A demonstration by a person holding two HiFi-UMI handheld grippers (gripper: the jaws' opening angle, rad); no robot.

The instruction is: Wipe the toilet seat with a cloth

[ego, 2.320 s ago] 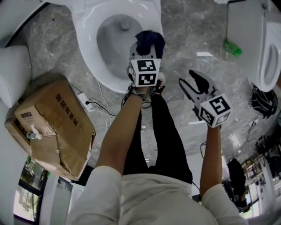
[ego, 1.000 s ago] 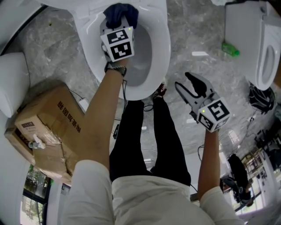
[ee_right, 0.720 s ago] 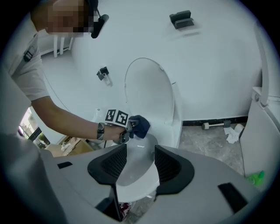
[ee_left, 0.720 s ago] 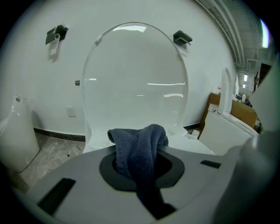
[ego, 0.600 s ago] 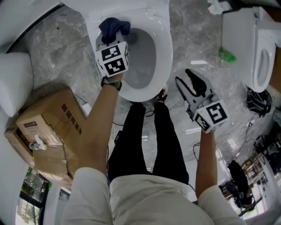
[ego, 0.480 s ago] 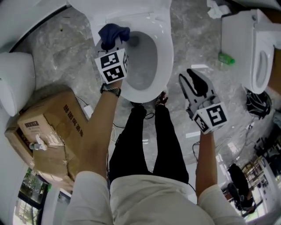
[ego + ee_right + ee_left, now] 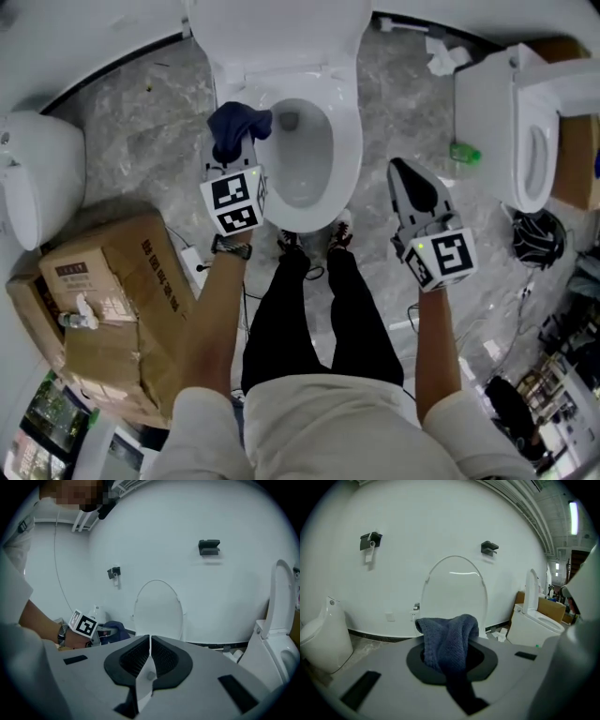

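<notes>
The white toilet stands ahead with its seat (image 7: 351,141) down and its lid (image 7: 454,592) upright. My left gripper (image 7: 231,157) is shut on a dark blue cloth (image 7: 236,126), held up beside the bowl's left rim. In the left gripper view the cloth (image 7: 450,637) bunches between the jaws and hangs over them. My right gripper (image 7: 397,169) hovers to the right of the bowl, over the floor. Its jaws have just been closing with nothing between them, and they now meet in the right gripper view (image 7: 149,644). That view also shows the left gripper (image 7: 99,633) with the cloth (image 7: 115,630).
A cardboard box (image 7: 103,291) lies on the floor at the left, next to a white fixture (image 7: 37,187). A second toilet (image 7: 525,141) stands at the right with a green bottle (image 7: 464,152) beside it. Cables (image 7: 202,267) run near the person's feet.
Both grippers have risen. The left one carried the cloth from the bowl's far rim back to its left side. The right jaws went from open to shut.
</notes>
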